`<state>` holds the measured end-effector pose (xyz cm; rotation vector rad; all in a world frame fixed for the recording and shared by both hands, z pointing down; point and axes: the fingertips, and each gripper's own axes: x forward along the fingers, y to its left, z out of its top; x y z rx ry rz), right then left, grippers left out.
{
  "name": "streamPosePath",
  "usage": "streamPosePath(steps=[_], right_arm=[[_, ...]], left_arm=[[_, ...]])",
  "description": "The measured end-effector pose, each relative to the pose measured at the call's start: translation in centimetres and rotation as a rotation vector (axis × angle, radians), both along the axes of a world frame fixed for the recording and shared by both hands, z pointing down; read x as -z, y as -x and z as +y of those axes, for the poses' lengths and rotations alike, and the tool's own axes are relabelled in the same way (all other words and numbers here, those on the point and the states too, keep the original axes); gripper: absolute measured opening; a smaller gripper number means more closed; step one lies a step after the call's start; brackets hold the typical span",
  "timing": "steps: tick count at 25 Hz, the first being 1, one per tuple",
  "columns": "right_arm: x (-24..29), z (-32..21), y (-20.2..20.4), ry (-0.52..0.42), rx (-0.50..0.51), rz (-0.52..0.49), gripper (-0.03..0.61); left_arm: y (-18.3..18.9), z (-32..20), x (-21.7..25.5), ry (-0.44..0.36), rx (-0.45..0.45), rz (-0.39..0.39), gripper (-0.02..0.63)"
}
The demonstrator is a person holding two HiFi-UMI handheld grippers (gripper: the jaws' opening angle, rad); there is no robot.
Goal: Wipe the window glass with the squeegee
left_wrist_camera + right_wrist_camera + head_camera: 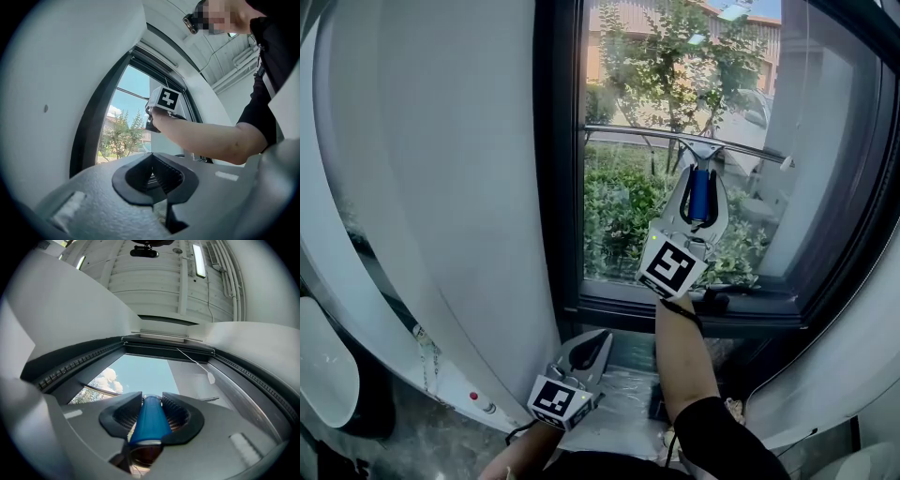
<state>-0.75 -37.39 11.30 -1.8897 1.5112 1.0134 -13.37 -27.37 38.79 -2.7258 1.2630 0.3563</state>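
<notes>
Currently my right claw [701, 180] is raised to the window glass [623, 216], its jaws closed tight on the blue handle [149, 420] of the squeegee [701, 148]. The long thin blade runs almost level across the upper part of the pane, from near the dark window frame [558, 187] at the left edge toward the right edge. It seems to lie against the glass, though I cannot confirm contact.

My left claw [592, 347] hangs low, below the sill, jaws together and holding nothing.

I judge that a wiping stroke is in hand, with most of the pane below the blade left to cover. The next move calls for a steady pull down toward the bottom edge of the frame, keeping the blade level and pressed evenly.

No brand or wording is readable. Each claw's cube shows only black-and-white square markers. Trees and shrubs show through the glass.
</notes>
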Motion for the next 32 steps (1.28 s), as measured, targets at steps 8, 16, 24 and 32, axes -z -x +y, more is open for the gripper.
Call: streamPosePath(steps=[8, 16, 24, 32], right_arm=[[-1.7, 0.0, 0.0, 0.03, -0.003, 0.011, 0.121], [-3.2, 0.2, 0.0, 0.052, -0.008, 0.005, 0.121], [-4.5, 0.1, -0.1, 0.066, -0.016, -0.002, 0.121], [-6.1, 0.4, 0.2, 0.088, -0.009, -0.007, 0.121]], left_arm=[[-0.3, 0.6, -0.6, 0.015, -0.017, -0.012, 0.0], [-0.1, 0.9, -1.1, 0.021, -0.023, -0.016, -0.001], [0.0, 0.9, -2.0, 0.036, -0.035, -0.021, -0.001], [0.2, 0.2, -3.0, 0.057, -0.023, -0.015, 0.0]])
